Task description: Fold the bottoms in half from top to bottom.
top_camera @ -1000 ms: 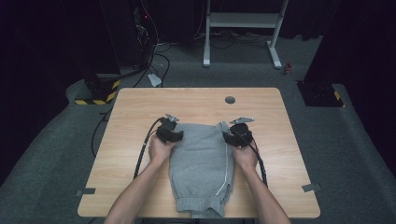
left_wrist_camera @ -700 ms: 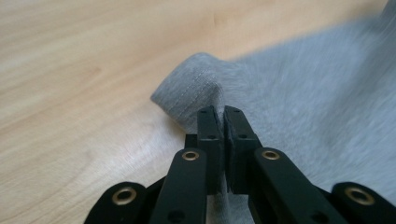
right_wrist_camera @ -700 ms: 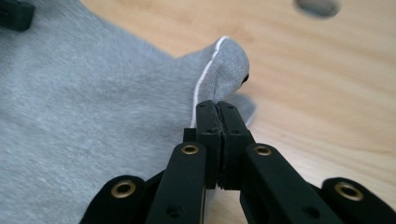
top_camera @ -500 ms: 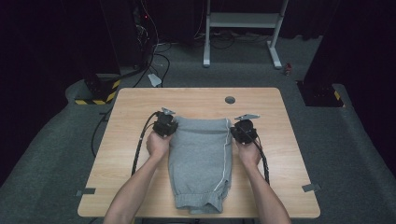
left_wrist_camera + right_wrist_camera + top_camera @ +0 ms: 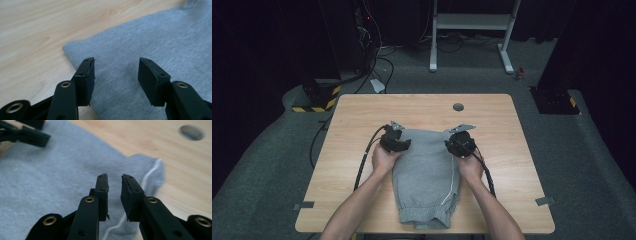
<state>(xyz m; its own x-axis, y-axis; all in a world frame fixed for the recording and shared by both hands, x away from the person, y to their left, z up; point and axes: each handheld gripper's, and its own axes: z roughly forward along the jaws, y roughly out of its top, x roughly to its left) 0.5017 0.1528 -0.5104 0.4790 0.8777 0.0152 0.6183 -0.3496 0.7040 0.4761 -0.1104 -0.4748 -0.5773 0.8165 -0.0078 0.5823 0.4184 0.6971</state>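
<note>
Grey shorts [image 5: 424, 175] lie flat on the table [image 5: 362, 115], folded lengthwise, waistband end far from the person, cuffs at the near edge. A white cord [image 5: 150, 173] runs along the right edge.

Left gripper [image 5: 116, 72]: jaws well apart, have just been opening; nothing between them. The cloth lies flat below and ahead of the jaws, its far-left corner just ahead of the left jaw tip. In the high view this gripper [image 5: 395, 141] sits at the far-left corner.

Right gripper [image 5: 114, 191]: jaws have just been opening, a narrow gap only, no cloth in it. The far-right corner with the cord lies just ahead and to the right of the jaw tips. High view: gripper [image 5: 460, 142] at the far-right corner.

Judgement: both corners are released; the step in hand looks like re-gripping for the next fold. To do it well:
- open the right jaws wider before going down;
- put one jaw under all layers at each corner, not the top layer alone;
- grip both corners level, so the fold line stays straight;
- keep the cord tucked inside the fold.
</note>
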